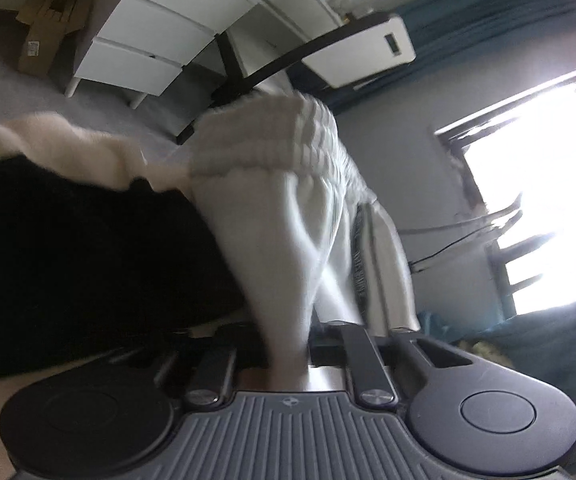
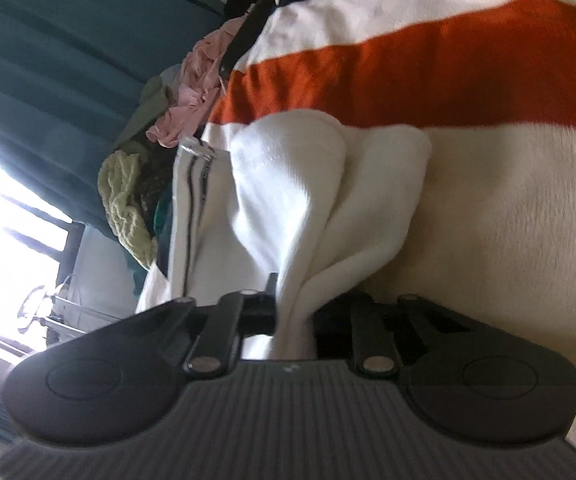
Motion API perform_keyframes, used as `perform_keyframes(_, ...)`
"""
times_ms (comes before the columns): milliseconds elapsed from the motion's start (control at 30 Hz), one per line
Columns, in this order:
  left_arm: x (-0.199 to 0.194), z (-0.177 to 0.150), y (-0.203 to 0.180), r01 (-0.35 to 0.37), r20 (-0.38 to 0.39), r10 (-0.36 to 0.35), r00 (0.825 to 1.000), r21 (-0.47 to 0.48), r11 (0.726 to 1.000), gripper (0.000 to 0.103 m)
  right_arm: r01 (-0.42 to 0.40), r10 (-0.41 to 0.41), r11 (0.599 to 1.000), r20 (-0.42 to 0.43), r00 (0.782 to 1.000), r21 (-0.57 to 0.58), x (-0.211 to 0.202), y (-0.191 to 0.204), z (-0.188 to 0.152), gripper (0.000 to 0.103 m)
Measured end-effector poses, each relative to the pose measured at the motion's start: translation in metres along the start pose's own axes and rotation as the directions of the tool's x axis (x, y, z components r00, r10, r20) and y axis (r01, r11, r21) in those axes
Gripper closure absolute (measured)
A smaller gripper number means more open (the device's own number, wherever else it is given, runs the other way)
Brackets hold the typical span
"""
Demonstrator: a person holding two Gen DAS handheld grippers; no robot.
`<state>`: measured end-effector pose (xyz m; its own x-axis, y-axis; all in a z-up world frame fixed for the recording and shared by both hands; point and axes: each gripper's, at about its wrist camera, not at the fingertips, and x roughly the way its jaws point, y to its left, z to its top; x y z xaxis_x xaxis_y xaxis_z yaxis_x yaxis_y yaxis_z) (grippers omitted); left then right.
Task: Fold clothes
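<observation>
No readable writing anywhere: the cardboard box [image 1: 50,26] on the floor carries a small label, too blurred to read. A small round emblem sits on each gripper body, not legible.

Left gripper [image 1: 288,356]: jaws clenched on a bunch of the white garment [image 1: 284,216]. The cloth runs up from the jaws and ends in a ribbed, gathered band at the far end. A dark striped strip shows on its right fold. Motion blur on the fabric.

Right gripper [image 2: 294,320]: jaws pinched tight on another white fold [image 2: 288,200] that balloons out into two rounded lobes beyond the jaws. Cannot tell whether it's the same piece as the left one.

That fold lies over a striped blanket [image 2: 428,64] with cream, orange and dark bands. Left of it is a white piece with thin dark stripes [image 2: 192,208], then a clothes pile [image 2: 160,148] of pink and pale green, by the teal curtain [image 2: 68,40].

Left view, far side: white drawer unit [image 1: 148,40], bright window [image 1: 548,180] on the right.
</observation>
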<state>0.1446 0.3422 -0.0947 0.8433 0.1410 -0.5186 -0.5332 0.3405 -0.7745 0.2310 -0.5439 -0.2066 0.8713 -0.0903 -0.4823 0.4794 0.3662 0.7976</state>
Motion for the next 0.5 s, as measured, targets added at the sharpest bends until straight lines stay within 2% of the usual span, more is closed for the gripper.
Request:
perform_keyframes(133,-0.022,0.014,0.006,0.067,0.01,-0.067,0.998,-0.015,0.998,0.095,-0.06,0.06,0.998,0.016,0.998,-0.003,-0.029,0.005,0.013,0.091)
perform_keyframes(167,-0.029,0.017,0.01,0.081,0.019,-0.081,0.997,-0.02,0.996,0.099,-0.073,0.073,0.997,0.019,0.997,0.002,-0.036,0.006,0.016,0.091)
perform_keyframes(300,-0.067,0.023,0.005,0.137,0.07,-0.14,0.988,0.05,0.989,0.099,-0.088,0.087,0.995,0.035,0.996,0.037,-0.07,0.002,0.025,0.091)
perform_keyframes(433,-0.087,0.018,0.007,0.163,0.017,-0.164,0.986,0.057,0.985,0.099,-0.052,0.046,0.993,0.063,0.997,0.106,-0.109,-0.019,0.034,0.091)
perform_keyframes(500,-0.09,0.013,0.013,0.145,-0.018,-0.144,0.989,0.063,0.988,0.099,-0.033,0.021,0.988,0.08,0.997,0.152,-0.129,-0.032,0.04,0.091)
